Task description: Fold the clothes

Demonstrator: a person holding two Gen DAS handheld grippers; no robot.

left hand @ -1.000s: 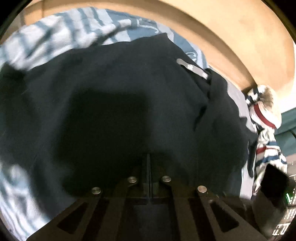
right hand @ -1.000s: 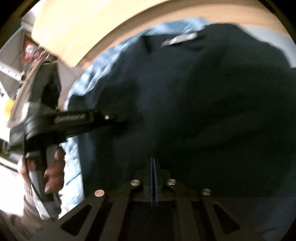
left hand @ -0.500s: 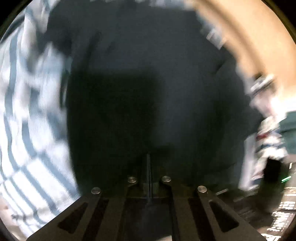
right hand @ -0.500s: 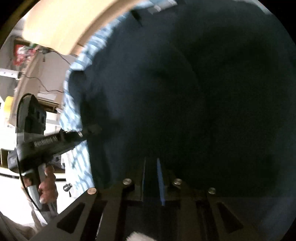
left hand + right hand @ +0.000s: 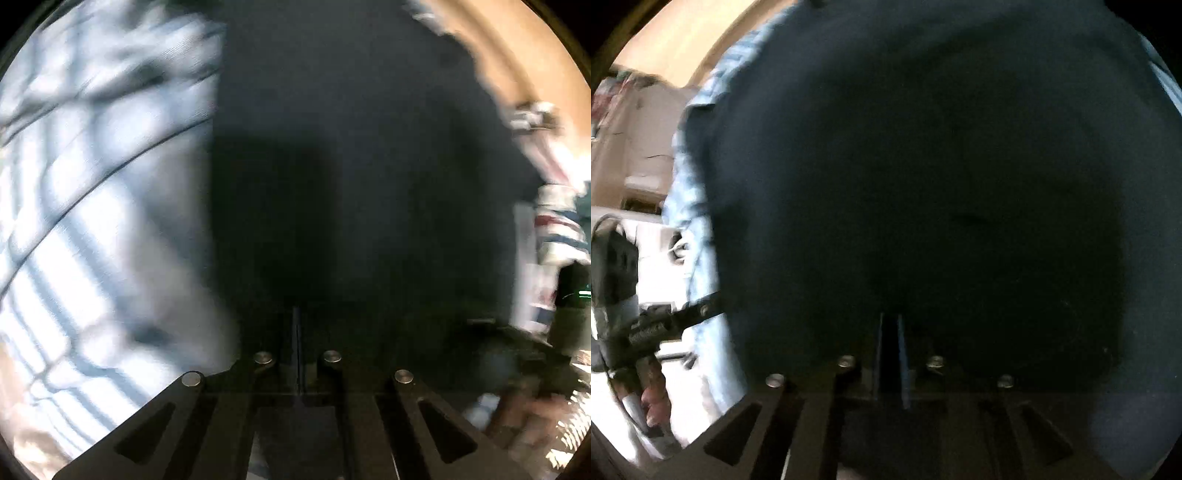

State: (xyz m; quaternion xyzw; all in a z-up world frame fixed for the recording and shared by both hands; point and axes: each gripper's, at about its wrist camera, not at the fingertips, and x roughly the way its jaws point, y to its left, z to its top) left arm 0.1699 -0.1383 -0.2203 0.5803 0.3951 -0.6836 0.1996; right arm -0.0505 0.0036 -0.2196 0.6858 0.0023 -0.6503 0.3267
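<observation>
— Navy cloth fills both views. How many pieces do you count?

— Three. One dark garment (image 5: 351,166), one pale blue checked shirt (image 5: 92,221) under it, and one top (image 5: 557,229) striped red, blue and white at the right edge of the left view. Two grippers, and one hand (image 5: 655,402) on a handle.

— What do they lie on?

— A tan wooden counter (image 5: 524,62), bare along its far rim. Past it, on the left of the right view, the room is pale, cluttered and too blurred to read.

— Which way does the garment run?

— In the left view it is a dark band from top to bottom, long axis away from the camera, with the shirt showing on its left side. I cannot tell which end is the collar.

— And the jaws?

— The left gripper (image 5: 297,325) has its jaws pressed together to a thin line, tips at the dark cloth; the right view shows them reaching the garment's left edge, but I cannot tell whether cloth is nipped. The right gripper (image 5: 890,332) has just been closing its jaws: they are all but together, a narrow slit between the blue pads, over the garment. Whether cloth sits in that slit is too dark to say.
</observation>
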